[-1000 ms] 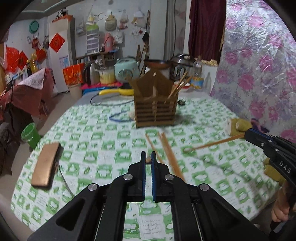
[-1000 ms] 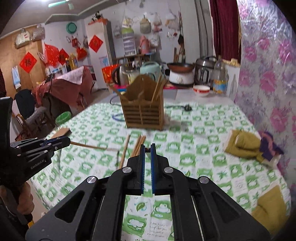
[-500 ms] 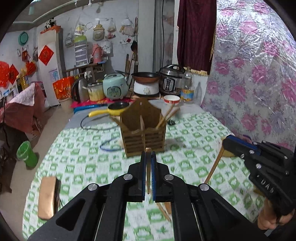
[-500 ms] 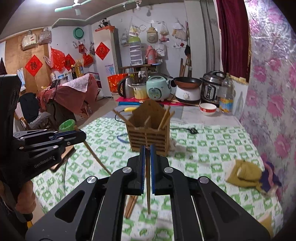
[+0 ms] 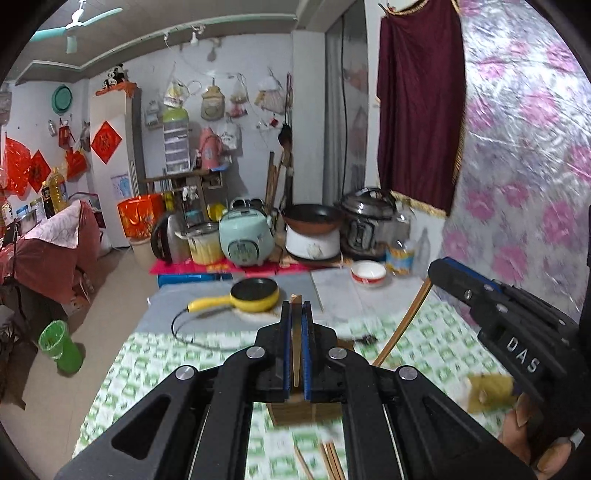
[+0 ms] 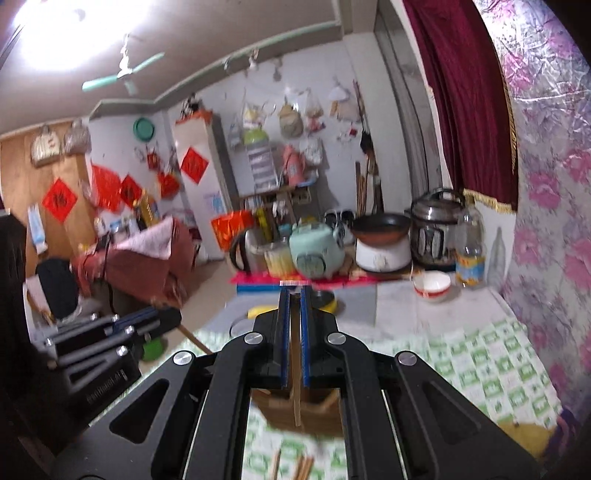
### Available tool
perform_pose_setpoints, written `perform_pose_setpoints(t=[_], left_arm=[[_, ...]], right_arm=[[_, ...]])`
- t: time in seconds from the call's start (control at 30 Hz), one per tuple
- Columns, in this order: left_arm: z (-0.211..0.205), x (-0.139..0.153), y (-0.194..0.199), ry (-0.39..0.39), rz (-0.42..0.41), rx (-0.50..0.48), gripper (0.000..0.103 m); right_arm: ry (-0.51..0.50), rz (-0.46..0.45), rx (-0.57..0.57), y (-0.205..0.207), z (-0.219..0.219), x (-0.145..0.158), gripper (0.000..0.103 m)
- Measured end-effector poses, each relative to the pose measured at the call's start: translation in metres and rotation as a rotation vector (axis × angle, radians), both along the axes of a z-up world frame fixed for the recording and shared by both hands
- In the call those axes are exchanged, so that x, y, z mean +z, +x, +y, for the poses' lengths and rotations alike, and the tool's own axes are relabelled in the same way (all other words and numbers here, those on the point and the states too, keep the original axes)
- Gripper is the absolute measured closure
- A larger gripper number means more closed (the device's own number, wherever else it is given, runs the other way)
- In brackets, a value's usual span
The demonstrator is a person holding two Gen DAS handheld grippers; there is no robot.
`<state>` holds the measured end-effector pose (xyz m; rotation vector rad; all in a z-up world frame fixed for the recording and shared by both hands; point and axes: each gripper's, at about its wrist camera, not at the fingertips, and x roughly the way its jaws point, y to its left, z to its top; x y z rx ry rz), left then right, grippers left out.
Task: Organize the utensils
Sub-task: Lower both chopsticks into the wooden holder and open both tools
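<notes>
Both my grippers lifted off surface since a second ago — left gripper jaws clamped on chopstick, right gripper likewise on second chopstick — wooden holder below, drop-in next.

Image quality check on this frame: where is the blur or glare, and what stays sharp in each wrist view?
Left wrist view: the green-checked tablecloth is smeared with motion blur, while the left gripper and far shelves look sharp. Right wrist view: blurrier overall, with ceiling-light glare blown out top left; the right gripper stays crisp. Both views show fisheye bending and dark corners.
</notes>
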<state>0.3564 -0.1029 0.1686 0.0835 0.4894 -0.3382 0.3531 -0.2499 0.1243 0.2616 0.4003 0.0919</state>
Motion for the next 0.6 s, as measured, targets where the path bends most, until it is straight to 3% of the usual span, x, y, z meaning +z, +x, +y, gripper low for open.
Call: perform_pose_setpoints(t=[0.13, 0.23, 0.27, 0.3, 0.37, 0.6], left_arm=[[-0.004, -0.035, 0.032, -0.011, 0.039, -0.003, 0.097], [-0.001, -0.069, 0.045, 0.018, 0.101, 0.011, 0.096], [0.000, -0.075, 0.045, 0.031, 0.120, 0.011, 0.088], [0.003, -0.076, 0.042, 0.035, 0.122, 0.013, 0.066], [0.012, -0.070, 0.030, 0.028, 0.086, 0.048, 0.033], [0.033, -0.039, -0.023, -0.002, 0.023, 0.086, 0.020]], right_arm=[[-0.031, 0.006, -0.028, 0.029, 0.006, -0.025, 0.096], [-0.077, 0.092, -0.044, 0.050, 0.011, -0.064, 0.096], [-0.065, 0.134, -0.025, 0.053, 0.010, -0.074, 0.093], [-0.041, 0.164, 0.001, 0.053, 0.007, -0.079, 0.092], [-0.003, 0.171, 0.013, 0.044, 0.002, -0.077, 0.090], [0.007, 0.106, 0.000, -0.018, -0.003, -0.040, 0.074]])
